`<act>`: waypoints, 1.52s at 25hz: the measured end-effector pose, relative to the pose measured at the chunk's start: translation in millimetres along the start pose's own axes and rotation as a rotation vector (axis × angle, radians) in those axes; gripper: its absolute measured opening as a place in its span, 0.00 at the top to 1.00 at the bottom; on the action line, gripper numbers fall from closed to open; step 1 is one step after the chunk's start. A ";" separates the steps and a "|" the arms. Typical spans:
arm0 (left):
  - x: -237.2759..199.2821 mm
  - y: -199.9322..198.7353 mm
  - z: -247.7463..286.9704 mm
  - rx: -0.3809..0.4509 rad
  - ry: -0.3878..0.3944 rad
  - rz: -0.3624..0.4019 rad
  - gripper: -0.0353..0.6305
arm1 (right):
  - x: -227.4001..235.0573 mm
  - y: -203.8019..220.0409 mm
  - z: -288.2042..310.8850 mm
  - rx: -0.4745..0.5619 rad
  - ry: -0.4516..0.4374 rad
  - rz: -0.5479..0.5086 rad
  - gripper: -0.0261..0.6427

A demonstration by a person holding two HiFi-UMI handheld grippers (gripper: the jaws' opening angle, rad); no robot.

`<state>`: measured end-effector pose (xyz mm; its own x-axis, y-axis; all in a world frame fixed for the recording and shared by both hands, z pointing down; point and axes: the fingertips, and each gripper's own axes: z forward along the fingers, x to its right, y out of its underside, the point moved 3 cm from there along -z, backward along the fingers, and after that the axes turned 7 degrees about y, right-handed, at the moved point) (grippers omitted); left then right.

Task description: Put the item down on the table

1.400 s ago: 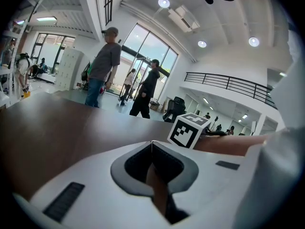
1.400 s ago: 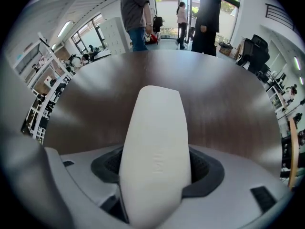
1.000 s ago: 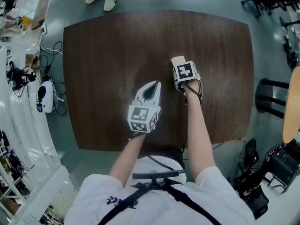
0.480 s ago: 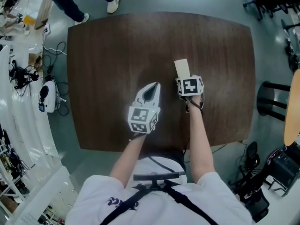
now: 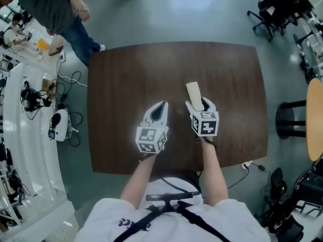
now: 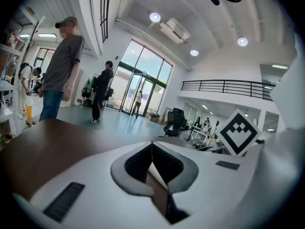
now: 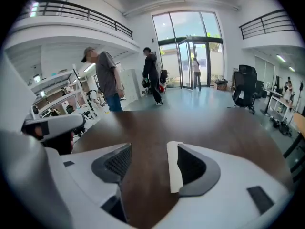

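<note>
My right gripper [image 7: 150,149] has its jaws wide, with the cream item [image 7: 174,171] flat on the dark wood table [image 7: 200,123] just beside one jaw. My left gripper [image 6: 151,144] is pinched together, empty. Grey floor [image 5: 176,14], glass doors [image 7: 188,49] and a standing person [image 7: 107,80] lie beyond; I can't tell whether item and pad touch.

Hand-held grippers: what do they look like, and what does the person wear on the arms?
The left hand-held gripper and the right hand-held gripper are smooth white shells, with dark grey pads lining the jaws. Each carries a cube of black-and-white square markers. The person wears a white short-sleeved shirt.
</note>
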<state>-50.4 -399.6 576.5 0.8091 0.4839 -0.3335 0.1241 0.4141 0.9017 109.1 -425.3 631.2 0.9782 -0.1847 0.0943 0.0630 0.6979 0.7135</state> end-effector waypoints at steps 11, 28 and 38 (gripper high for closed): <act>60.6 -63.9 -105.9 0.161 0.056 0.139 0.93 | -66.7 -29.2 -156.2 0.367 -0.014 -0.052 0.71; 149.0 -100.2 -168.6 0.286 -0.030 0.234 0.93 | -97.9 -44.9 -285.2 0.593 -0.122 -0.127 0.95; 215.6 -58.7 -174.6 0.255 -0.073 0.206 0.93 | -57.9 -7.9 -323.4 0.588 -0.190 -0.087 0.95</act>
<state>16.4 -185.0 403.7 0.8698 0.4774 -0.1248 0.0859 0.1026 0.9910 115.9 -196.3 395.6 0.9188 -0.3812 0.1022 -0.0317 0.1869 0.9819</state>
